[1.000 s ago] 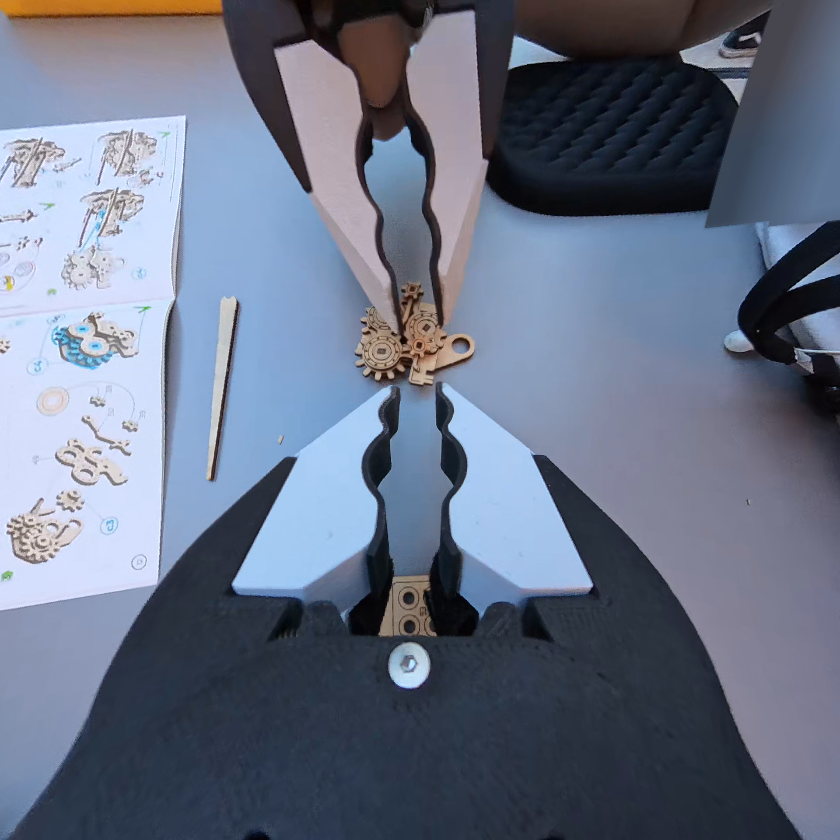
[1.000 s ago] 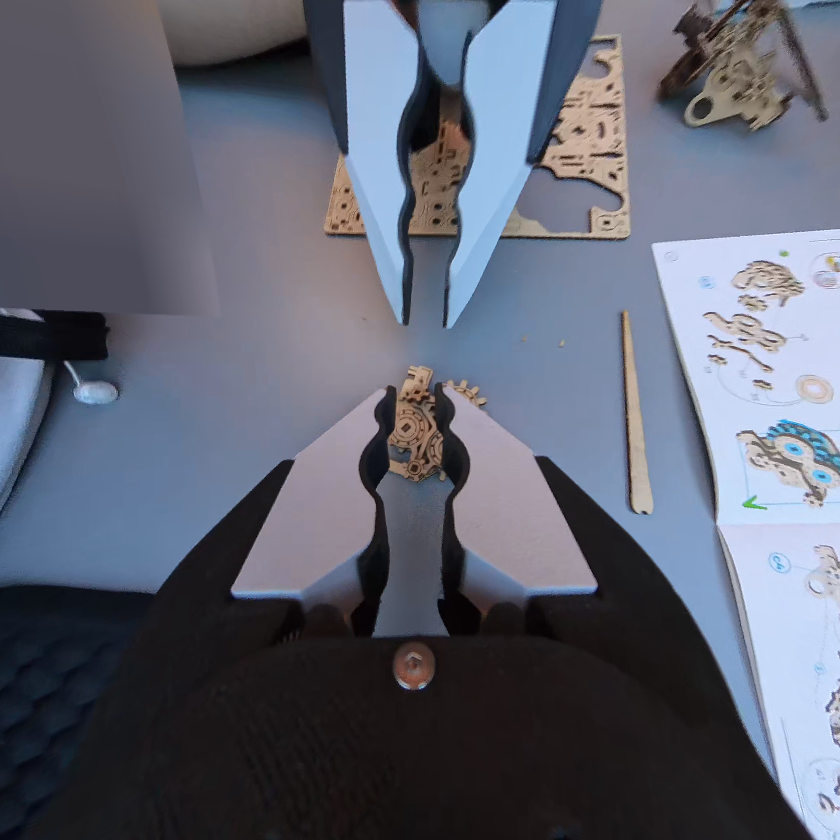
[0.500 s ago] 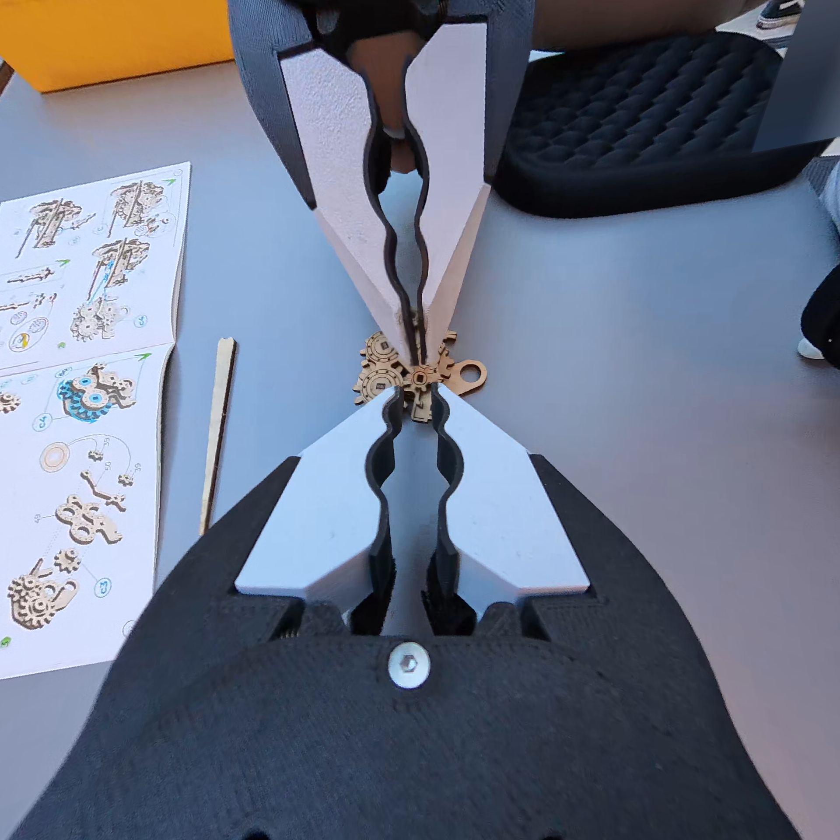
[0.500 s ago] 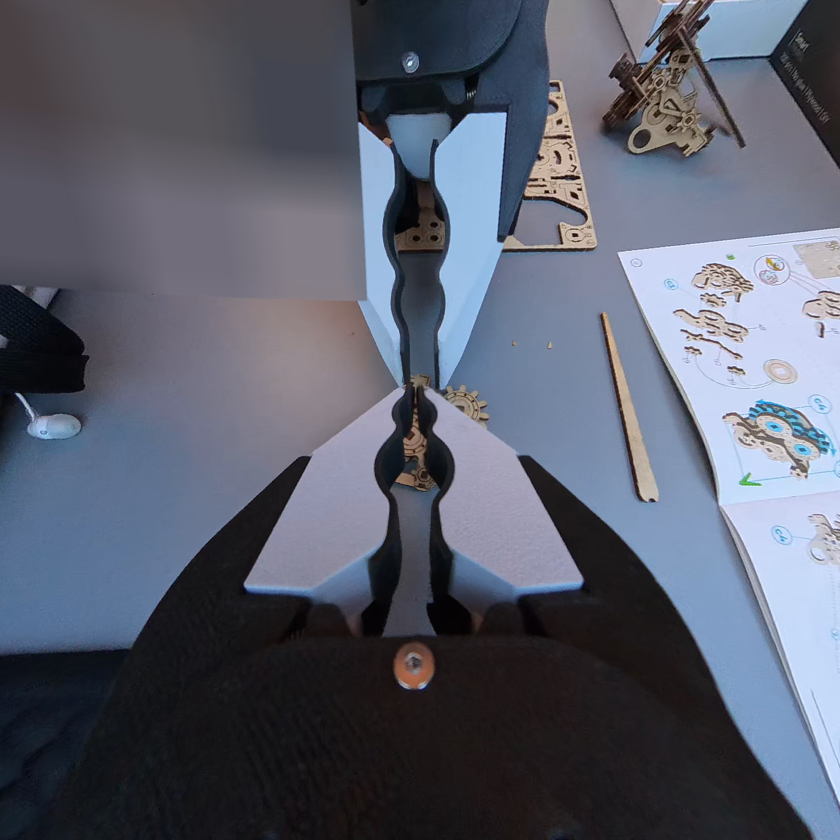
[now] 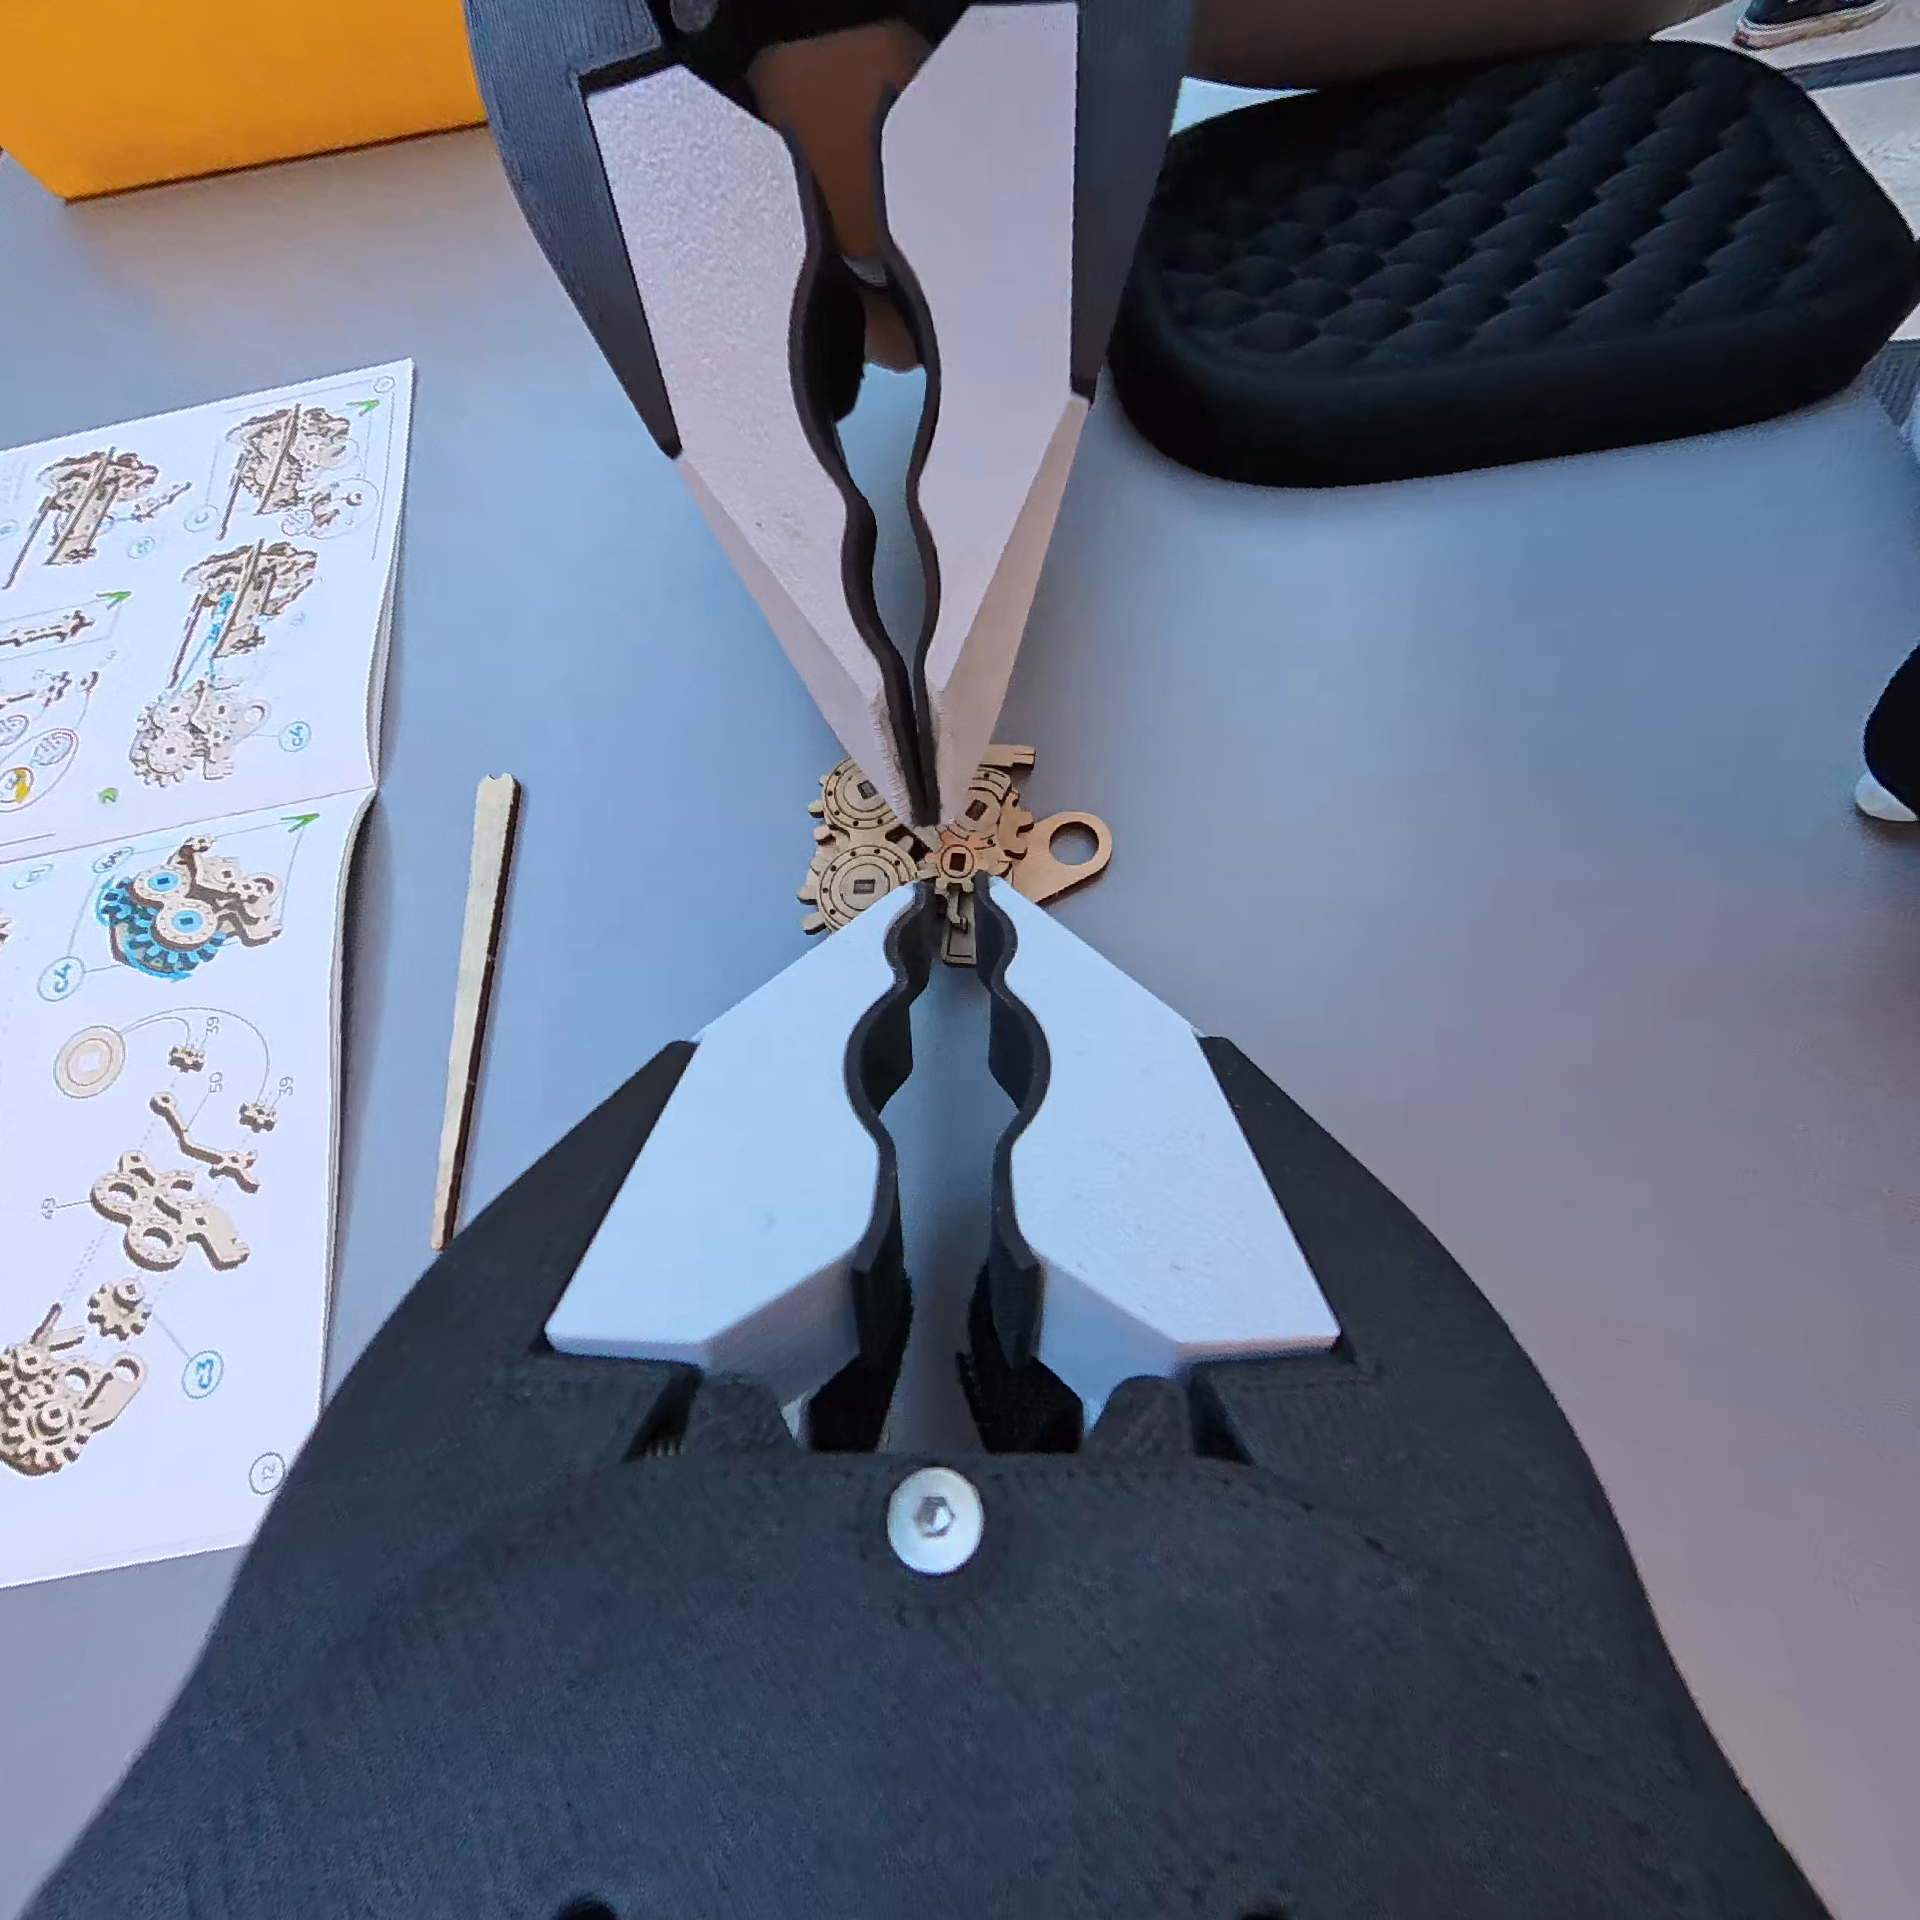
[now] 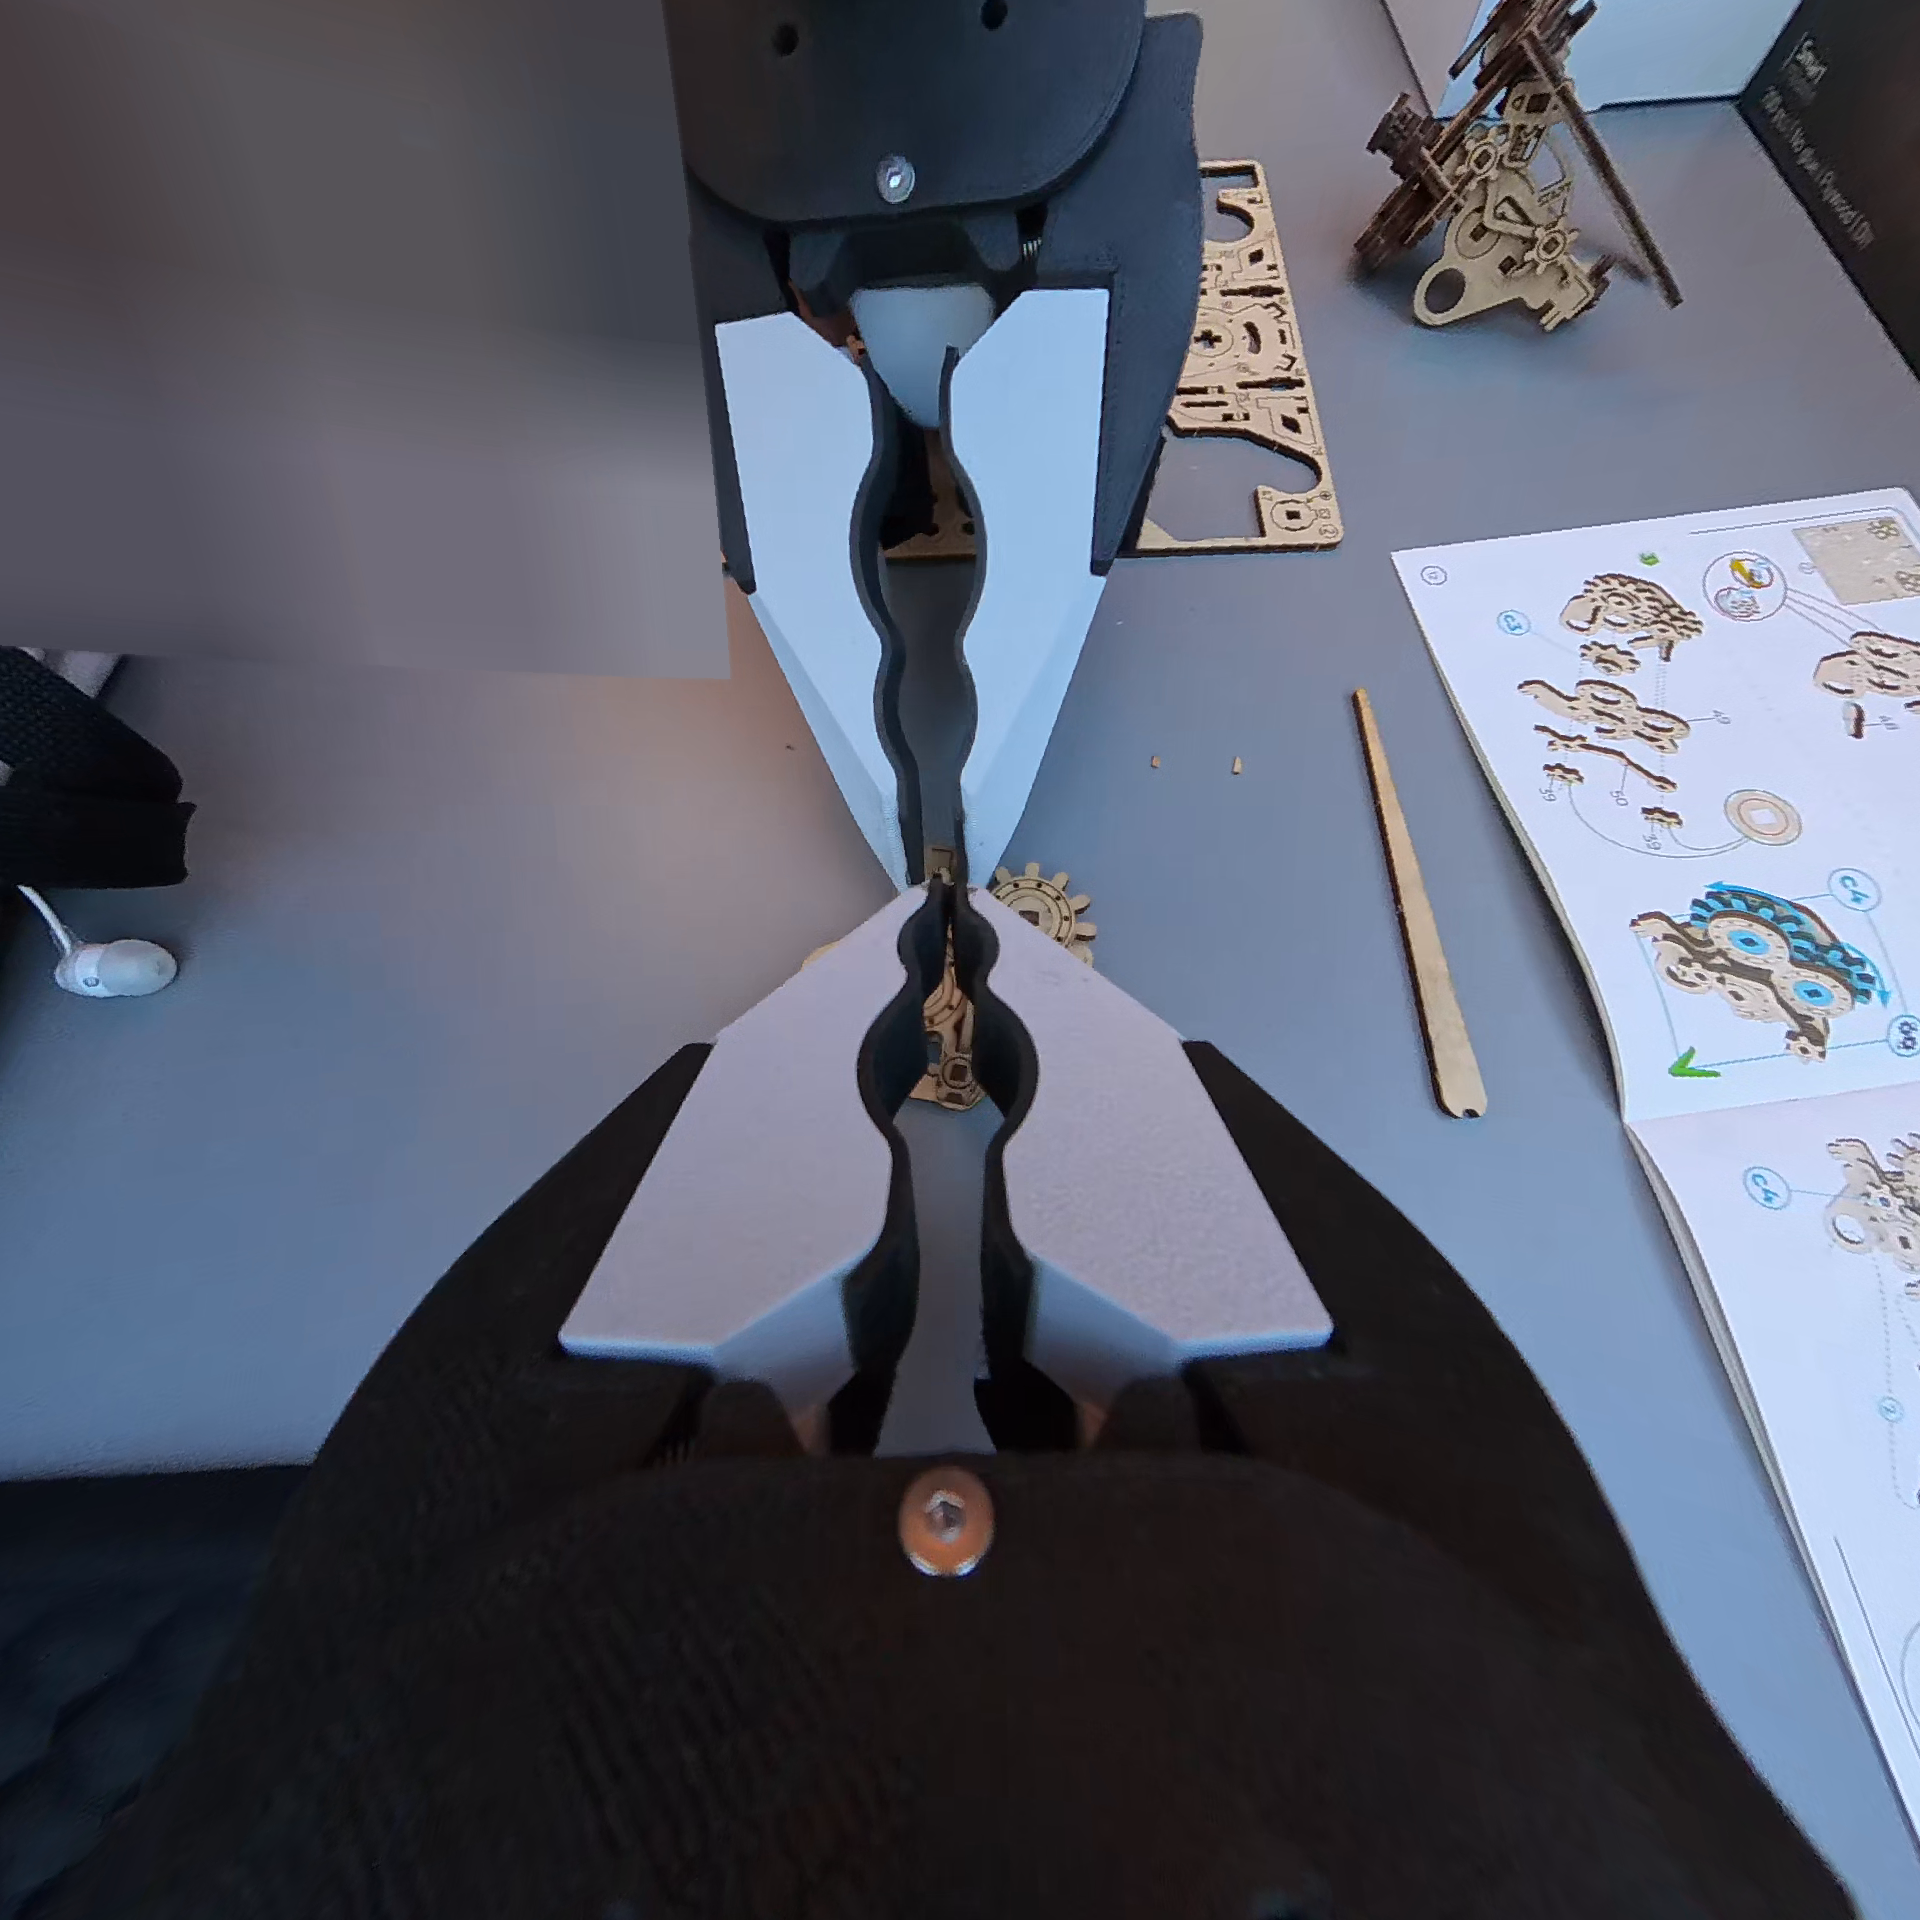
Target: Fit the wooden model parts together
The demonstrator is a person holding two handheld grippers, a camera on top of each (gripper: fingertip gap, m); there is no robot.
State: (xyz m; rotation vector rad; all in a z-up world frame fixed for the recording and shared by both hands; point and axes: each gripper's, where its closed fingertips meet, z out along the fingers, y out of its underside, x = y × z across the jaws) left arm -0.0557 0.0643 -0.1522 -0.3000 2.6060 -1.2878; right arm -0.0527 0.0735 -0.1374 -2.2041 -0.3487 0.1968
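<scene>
Pale laser-cut wood gear assembly (image 5: 914,862), matt grey table (image 5: 1455,935), rough black plastic gripper body (3D-printed look) (image 5: 935,1714), paper instr. booklet (image 5: 187,935)

The gray tabletop (image 5: 1455,831) holds a little pile of wooden gears (image 5: 883,862). A thin wooden stick (image 5: 476,997), a picture booklet (image 5: 177,935) and a black cushion (image 5: 1496,260) lie there too.
</scene>
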